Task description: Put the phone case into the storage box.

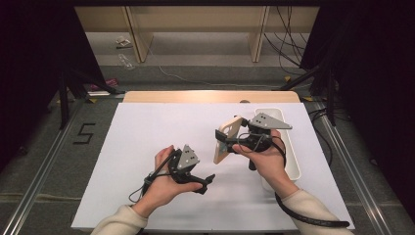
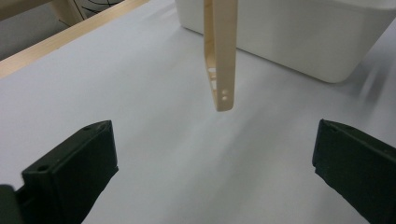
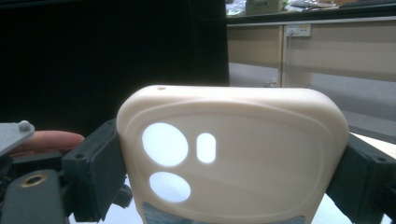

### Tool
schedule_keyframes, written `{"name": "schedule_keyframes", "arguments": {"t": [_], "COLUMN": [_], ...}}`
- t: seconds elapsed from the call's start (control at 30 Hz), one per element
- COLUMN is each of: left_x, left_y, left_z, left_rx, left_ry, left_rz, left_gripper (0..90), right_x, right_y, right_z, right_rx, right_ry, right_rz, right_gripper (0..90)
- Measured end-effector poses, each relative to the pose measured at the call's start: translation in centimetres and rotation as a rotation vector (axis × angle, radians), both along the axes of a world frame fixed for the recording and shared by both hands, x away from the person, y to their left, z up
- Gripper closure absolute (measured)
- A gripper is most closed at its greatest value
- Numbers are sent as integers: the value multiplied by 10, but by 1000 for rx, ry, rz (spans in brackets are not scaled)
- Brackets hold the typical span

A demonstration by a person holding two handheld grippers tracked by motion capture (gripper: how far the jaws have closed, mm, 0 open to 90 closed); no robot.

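Note:
A cream phone case [image 1: 228,133] with camera cutouts is held upright above the white table sheet [image 1: 147,147], right of the middle. My right gripper [image 1: 226,147] is shut on it, one black jaw pressing on each long side [image 3: 229,186]. The case [image 3: 233,140] shows its back in the right gripper view. My left gripper [image 1: 206,184] rests low at the front middle, a short way left of the case. It is open, with nothing between its jaws [image 2: 215,158]. In the left gripper view the case [image 2: 223,56] hangs edge-on ahead, apart from the jaws.
A white rectangular bin [image 1: 292,152] stands along the right side of the sheet, just behind the right hand, and shows as a white wall [image 2: 303,37] behind the case. A wooden table edge [image 1: 210,96] runs along the back. Cables trail from both grippers.

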State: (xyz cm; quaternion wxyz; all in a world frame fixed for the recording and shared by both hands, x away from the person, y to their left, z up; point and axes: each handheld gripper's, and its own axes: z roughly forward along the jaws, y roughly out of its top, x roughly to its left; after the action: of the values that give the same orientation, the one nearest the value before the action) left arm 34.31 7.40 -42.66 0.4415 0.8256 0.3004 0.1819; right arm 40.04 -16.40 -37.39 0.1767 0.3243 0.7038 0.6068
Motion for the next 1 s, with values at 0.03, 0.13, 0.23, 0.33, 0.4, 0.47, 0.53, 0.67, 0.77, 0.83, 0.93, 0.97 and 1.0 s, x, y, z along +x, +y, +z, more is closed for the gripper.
{"name": "schedule_keyframes", "arguments": {"t": [0.03, 0.13, 0.23, 0.33, 0.4, 0.47, 0.53, 0.67, 0.77, 0.83, 0.93, 0.97, 1.0], "left_x": [0, -1, -2, -3, -4, -4, -4, -5, -5, -6, -7, -7, -7], "left_y": [2, 8, 13, 18, 21, 24, 27, 32, 35, 37, 41, 42, 43], "left_z": [0, -1, -1, -1, -1, -1, -1, -1, -2, -2, -2, -2, -3], "left_rx": [0, -1, -3, -3, 1, 0, 1, 10, 7, 5, 5, 6, 6], "left_ry": [0, 0, -3, -2, -4, -8, -10, -12, -11, -13, -14, -14, -14], "left_rz": [5, 15, 24, 27, 32, 38, 41, 45, 53, 55, 60, 60, 62], "left_gripper": [0, 0, 0, 0, 0, 0, 0, 0, 0, 0, 0, 0, 0], "right_x": [0, 1, 1, 2, 2, 2, 3, 4, 4, 5, 5, 5, 6], "right_y": [-1, -2, -4, -7, -8, -8, -9, -11, -12, -13, -15, -16, -16], "right_z": [0, 1, 3, 4, 5, 6, 6, 6, 6, 7, 7, 7, 7], "right_rx": [0, 1, 3, 7, 6, 6, 5, 3, 4, 3, 2, 1, 2], "right_ry": [0, 0, -6, -11, -16, -15, -15, -15, -14, -15, -13, -13, -15], "right_rz": [0, -8, -12, -20, -24, -28, -28, -34, -38, -41, -46, -48, -50], "right_gripper": [120, 120, 120, 120, 120, 120, 120, 120, 120, 120, 120, 120, 120]}}
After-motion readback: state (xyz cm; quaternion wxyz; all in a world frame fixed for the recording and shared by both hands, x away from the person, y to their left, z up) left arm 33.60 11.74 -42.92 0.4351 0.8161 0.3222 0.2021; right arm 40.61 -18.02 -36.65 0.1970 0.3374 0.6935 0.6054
